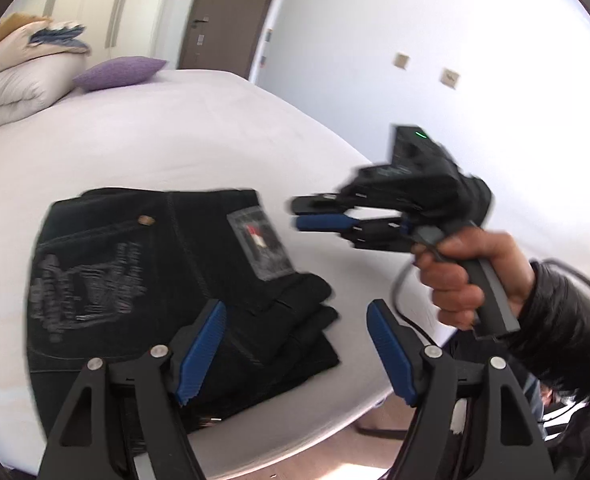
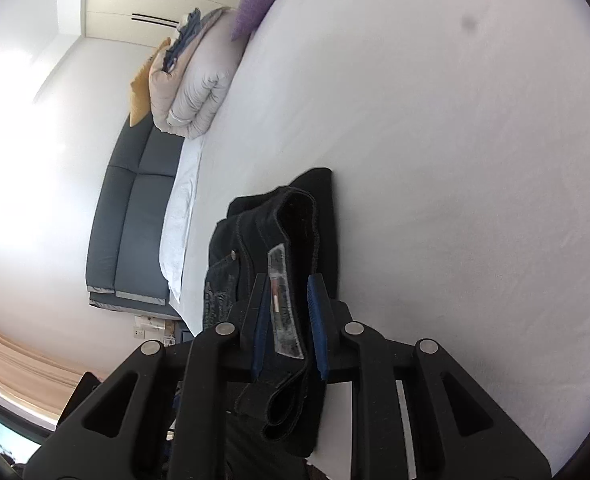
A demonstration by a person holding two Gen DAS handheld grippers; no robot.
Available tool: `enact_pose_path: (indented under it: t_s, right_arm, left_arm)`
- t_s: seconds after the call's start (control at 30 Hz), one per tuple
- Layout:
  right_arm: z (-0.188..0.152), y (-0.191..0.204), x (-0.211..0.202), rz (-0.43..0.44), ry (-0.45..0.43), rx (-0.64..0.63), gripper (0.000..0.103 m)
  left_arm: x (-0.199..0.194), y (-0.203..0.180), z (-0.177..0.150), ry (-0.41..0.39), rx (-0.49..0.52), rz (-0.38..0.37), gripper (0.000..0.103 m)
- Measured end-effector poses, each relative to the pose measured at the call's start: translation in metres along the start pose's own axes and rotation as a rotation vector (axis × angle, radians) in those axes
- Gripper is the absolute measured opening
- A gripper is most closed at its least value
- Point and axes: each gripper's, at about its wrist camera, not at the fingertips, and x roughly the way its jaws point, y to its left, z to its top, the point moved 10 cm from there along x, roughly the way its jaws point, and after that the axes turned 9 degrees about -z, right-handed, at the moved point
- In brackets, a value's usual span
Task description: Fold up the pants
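Black pants (image 1: 155,280), folded into a thick stack with a grey print and a label on top, lie on the white bed (image 1: 175,132). My left gripper (image 1: 299,354) hovers open over their near right corner, its blue pads wide apart and gripping nothing. My right gripper (image 1: 297,213), held by a hand (image 1: 467,280) in a black sleeve, points at the label edge from the right. Its jaws stand a narrow gap apart with nothing in them. In the right wrist view the pants (image 2: 295,224) show just ahead through the right gripper (image 2: 288,278).
Folded duvets (image 1: 15,80) and a purple pillow (image 1: 119,72) sit at the far end of the bed. A dark padded headboard (image 2: 135,220) lines one side. The bed's edge runs close to the pants' right side, with a wall and a door (image 1: 215,12) beyond.
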Motion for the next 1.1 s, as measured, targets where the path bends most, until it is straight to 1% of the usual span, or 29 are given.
enact_pose_path:
  t_s: [0.07,0.13,0.17,0.2,0.23,0.3,0.33,0.37,0.4,0.47,0.53,0.63,0.73,0.8,0.9,0.97,1.0,1.03,1.07,1.1]
  right_arm:
    - [0.0,0.017,-0.008,0.03,-0.009,-0.037,0.019]
    - [-0.004,0.037,-0.004,0.057,0.011,-0.087,0.019]
    - [-0.009,0.044,0.0,0.063,0.028,-0.111,0.019]
    - [-0.014,0.05,0.006,0.059,0.046,-0.133,0.019]
    - [-0.02,0.051,0.013,0.048,0.066,-0.149,0.019]
    - [-0.033,0.043,0.027,0.02,0.109,-0.149,0.019]
    - [-0.041,0.033,0.034,-0.013,0.134,-0.146,0.019]
    - [-0.049,0.026,0.04,-0.04,0.15,-0.149,0.018]
    - [-0.057,0.021,0.042,-0.038,0.155,-0.15,0.018]
    - [-0.066,0.017,0.038,-0.012,0.137,-0.152,0.016]
    - [-0.073,0.014,0.03,-0.005,0.12,-0.173,0.016]
    - [-0.088,0.011,0.018,-0.023,0.091,-0.217,0.016]
    - [-0.102,0.004,0.003,-0.016,0.081,-0.214,0.016]
    - [-0.109,-0.002,-0.011,-0.032,0.062,-0.222,0.018]
    - [-0.109,-0.008,-0.033,-0.056,0.036,-0.217,0.019]
    - [-0.101,-0.005,-0.047,-0.06,0.0,-0.214,0.019]
    - [-0.094,-0.004,-0.051,-0.065,-0.014,-0.213,0.019]
    - [-0.087,-0.004,-0.055,-0.075,-0.022,-0.213,0.025]
    - [-0.082,-0.005,-0.054,-0.086,-0.026,-0.209,0.037]
    - [-0.074,-0.006,-0.053,-0.096,-0.023,-0.204,0.048]
  left_arm:
    - [-0.009,0.027,0.008,-0.016,-0.063,0.042,0.076]
    - [-0.009,0.052,0.012,0.0,-0.121,0.08,0.075]
    - [-0.006,0.065,0.011,0.025,-0.15,0.098,0.075]
    - [-0.001,0.081,0.007,0.07,-0.185,0.115,0.074]
    - [0.004,0.09,0.0,0.1,-0.205,0.123,0.069]
    - [0.013,0.106,-0.01,0.148,-0.237,0.135,0.064]
    - [0.017,0.11,-0.014,0.162,-0.242,0.138,0.063]
    - [0.018,0.11,-0.015,0.164,-0.239,0.144,0.063]
    - [0.02,0.11,-0.016,0.167,-0.235,0.152,0.063]
    - [0.022,0.108,-0.017,0.173,-0.225,0.172,0.063]
    - [0.026,0.109,-0.017,0.173,-0.226,0.182,0.063]
    - [0.028,0.109,-0.017,0.173,-0.219,0.194,0.064]
    - [0.031,0.109,-0.015,0.17,-0.212,0.201,0.064]
    - [0.03,0.108,-0.018,0.167,-0.209,0.203,0.064]
    - [0.024,0.108,-0.02,0.159,-0.214,0.197,0.065]
    - [0.014,0.105,-0.015,0.141,-0.215,0.195,0.065]
    - [0.005,0.104,-0.009,0.119,-0.205,0.199,0.069]
    - [-0.004,0.105,-0.003,0.099,-0.197,0.201,0.08]
    - [-0.016,0.108,0.005,0.062,-0.193,0.204,0.087]
    - [-0.025,0.114,0.011,0.033,-0.196,0.207,0.099]
